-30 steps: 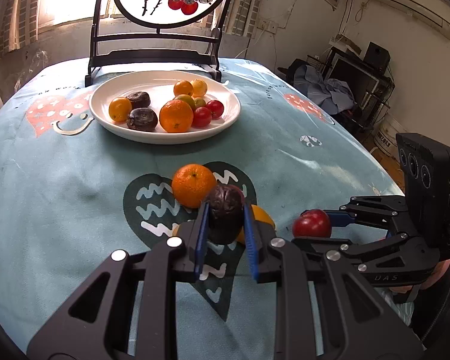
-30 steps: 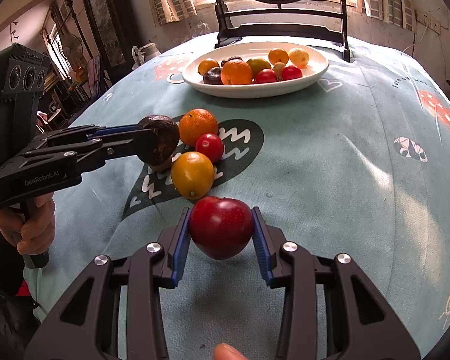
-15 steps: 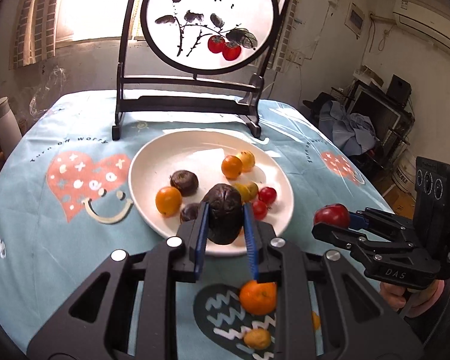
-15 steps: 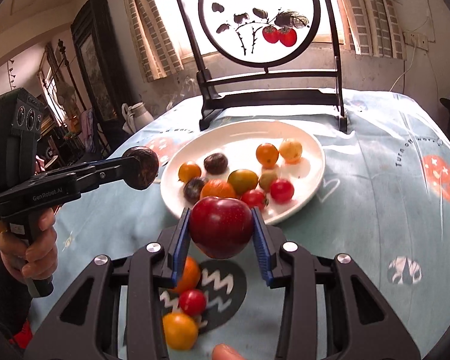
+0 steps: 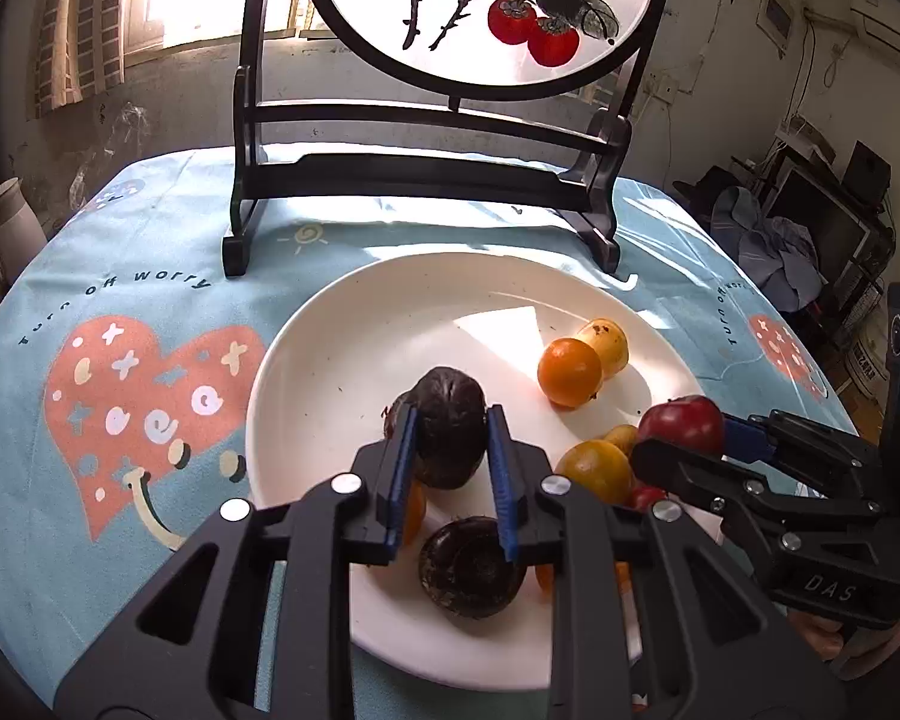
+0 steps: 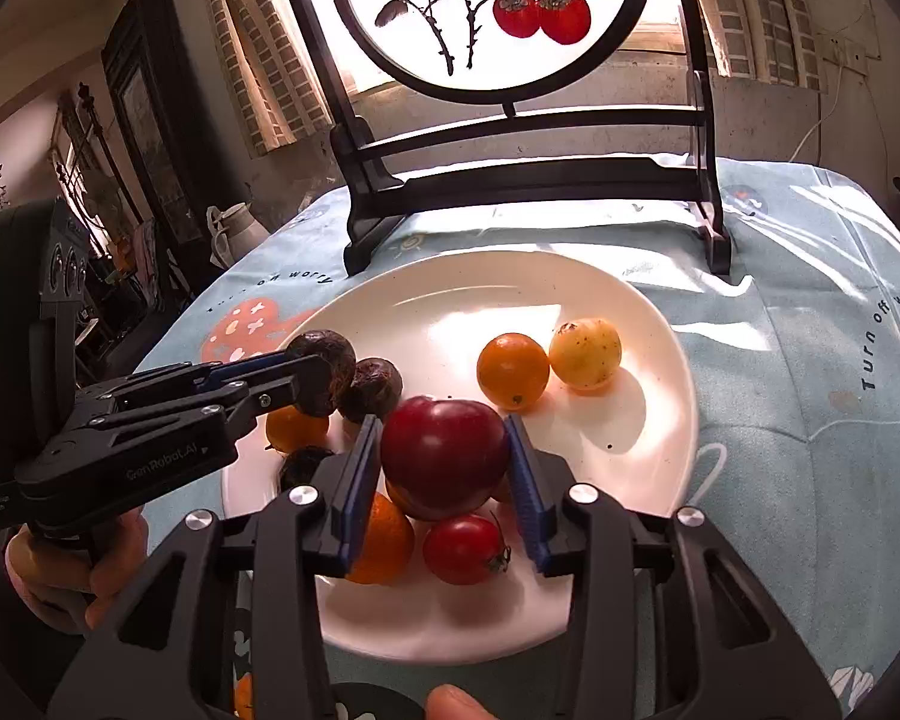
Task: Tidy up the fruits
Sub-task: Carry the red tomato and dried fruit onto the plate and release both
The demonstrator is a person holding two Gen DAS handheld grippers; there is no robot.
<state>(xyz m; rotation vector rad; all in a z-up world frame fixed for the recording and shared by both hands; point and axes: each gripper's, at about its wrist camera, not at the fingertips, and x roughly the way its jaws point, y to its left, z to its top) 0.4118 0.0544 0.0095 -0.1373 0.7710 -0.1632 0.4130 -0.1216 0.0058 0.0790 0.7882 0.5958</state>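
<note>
My left gripper is shut on a dark wrinkled passion fruit and holds it over the left part of the white plate. My right gripper is shut on a dark red apple over the plate's near middle. The right gripper with the apple shows at the right of the left wrist view. The left gripper with the passion fruit shows at the left of the right wrist view. Oranges, a yellow fruit, a tomato and other passion fruits lie on the plate.
A black wooden stand with a round painted screen stands just behind the plate, also in the right wrist view. The table has a light blue patterned cloth. A pale jug stands beyond the table's left edge.
Both grippers have moved forward from the front of the table to over the plate, each carrying its fruit. The loose fruits on the cloth have dropped out of view.
</note>
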